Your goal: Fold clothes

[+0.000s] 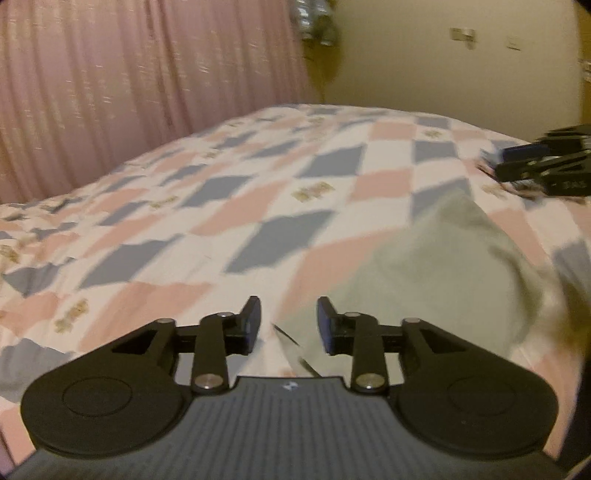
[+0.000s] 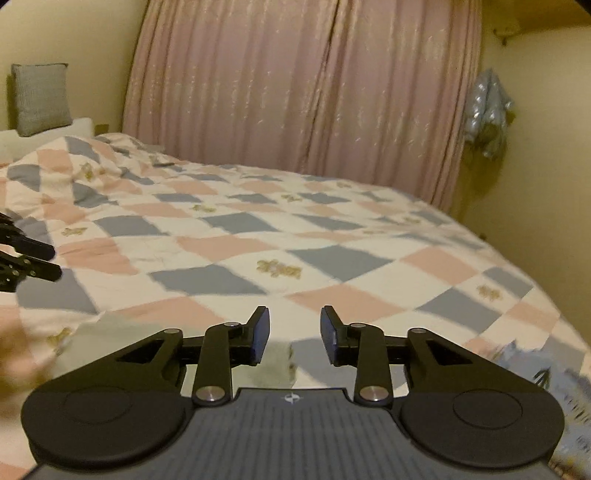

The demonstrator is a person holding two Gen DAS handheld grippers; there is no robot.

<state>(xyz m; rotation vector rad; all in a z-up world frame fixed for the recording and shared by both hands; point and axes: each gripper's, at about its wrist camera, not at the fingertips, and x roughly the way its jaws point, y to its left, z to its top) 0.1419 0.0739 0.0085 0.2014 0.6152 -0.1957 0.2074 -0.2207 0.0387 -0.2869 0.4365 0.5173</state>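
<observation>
Left tool (image 1: 289, 325) and right tool (image 2: 294, 334), jaws spread with nothing between the pads, above a bed with a pink, blue and white checked quilt (image 1: 229, 206). A pale grey-green cloth garment (image 1: 436, 273) lies on the quilt's near side, between the tools.

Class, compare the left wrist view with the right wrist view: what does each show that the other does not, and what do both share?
Only the left wrist view: wall fittings on the cream wall. Only the right wrist view: a grey cushion at the head of the bed, and patterned blue cloth at the right edge. Both: the checked quilt, pink curtain, pale green garment, and both open grippers, left gripper and right gripper, nothing between the jaws.
</observation>
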